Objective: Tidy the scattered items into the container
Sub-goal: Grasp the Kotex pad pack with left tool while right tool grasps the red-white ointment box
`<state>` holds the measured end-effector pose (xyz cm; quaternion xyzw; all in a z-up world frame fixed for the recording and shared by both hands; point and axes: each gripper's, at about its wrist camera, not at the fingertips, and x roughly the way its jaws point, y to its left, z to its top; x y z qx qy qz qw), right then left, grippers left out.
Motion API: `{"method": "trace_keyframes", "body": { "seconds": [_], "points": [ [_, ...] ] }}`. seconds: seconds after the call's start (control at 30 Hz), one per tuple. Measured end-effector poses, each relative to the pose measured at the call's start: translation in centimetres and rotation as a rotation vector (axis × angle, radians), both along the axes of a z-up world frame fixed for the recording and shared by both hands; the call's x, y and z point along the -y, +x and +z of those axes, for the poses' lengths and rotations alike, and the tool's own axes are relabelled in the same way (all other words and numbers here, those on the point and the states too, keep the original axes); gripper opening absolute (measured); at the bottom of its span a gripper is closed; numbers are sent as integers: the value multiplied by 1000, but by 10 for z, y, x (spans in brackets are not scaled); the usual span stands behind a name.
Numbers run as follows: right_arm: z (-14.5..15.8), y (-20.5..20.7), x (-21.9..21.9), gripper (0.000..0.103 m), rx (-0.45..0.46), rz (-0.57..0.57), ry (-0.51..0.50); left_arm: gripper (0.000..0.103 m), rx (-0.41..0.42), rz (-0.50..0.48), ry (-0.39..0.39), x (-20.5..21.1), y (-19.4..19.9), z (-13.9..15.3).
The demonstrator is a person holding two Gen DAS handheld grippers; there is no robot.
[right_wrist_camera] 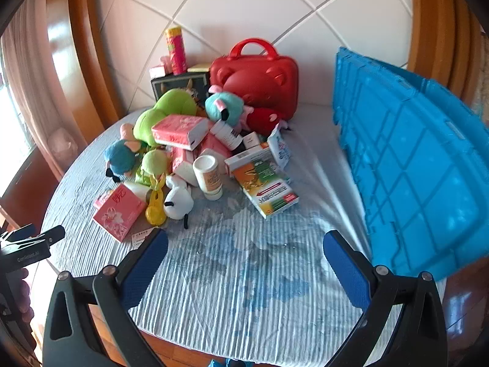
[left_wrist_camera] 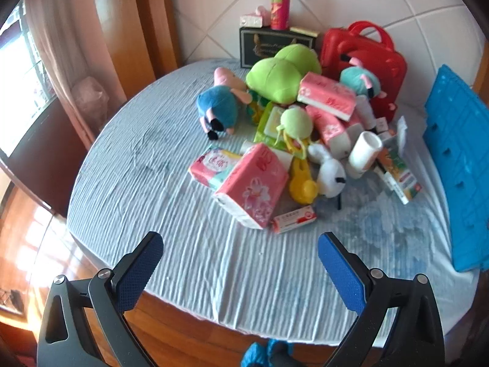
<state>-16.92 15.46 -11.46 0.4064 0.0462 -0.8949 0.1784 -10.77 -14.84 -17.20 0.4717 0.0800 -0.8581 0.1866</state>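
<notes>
A heap of items lies on the round table: a pink tissue pack (left_wrist_camera: 253, 185) (right_wrist_camera: 120, 212), a green plush (left_wrist_camera: 281, 76) (right_wrist_camera: 165, 113), a blue plush (left_wrist_camera: 218, 107) (right_wrist_camera: 120, 156), a white plush dog (left_wrist_camera: 328, 169) (right_wrist_camera: 178, 197), a white bottle (left_wrist_camera: 363, 150) (right_wrist_camera: 209, 176) and a green-orange medicine box (right_wrist_camera: 264, 188) (left_wrist_camera: 398, 177). The blue crate (right_wrist_camera: 412, 165) (left_wrist_camera: 458, 159) stands at the table's right. My left gripper (left_wrist_camera: 240, 255) is open and empty above the near table edge. My right gripper (right_wrist_camera: 244, 255) is open and empty, left of the crate.
A red case (left_wrist_camera: 366, 58) (right_wrist_camera: 259, 79), a dark box (left_wrist_camera: 269, 46) and a snack can (left_wrist_camera: 279, 4) stand at the back by the tiled wall. The left gripper's body (right_wrist_camera: 27, 244) shows at the right wrist view's left edge. Wooden floor lies below.
</notes>
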Motion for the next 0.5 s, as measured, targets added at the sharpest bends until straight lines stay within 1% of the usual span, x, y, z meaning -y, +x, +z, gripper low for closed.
{"method": "trace_keyframes", "body": {
  "seconds": [0.1,0.17,0.33,0.43,0.5],
  "points": [
    [-26,-31,20,103,67,46,-10,101,30,15,-11,8,-16,-16],
    [-39,-47,34,103,92,66,-3,101,37,18,-19,12,-24,-23],
    [-60,-64,73,103,148,118,33,101,58,6,-19,22,-45,-39],
    [-66,-66,98,103,158,124,55,101,62,-40,-30,29,-59,-50],
    [-72,-67,109,103,166,108,57,101,78,-103,-42,31,-74,-60]
  ]
}}
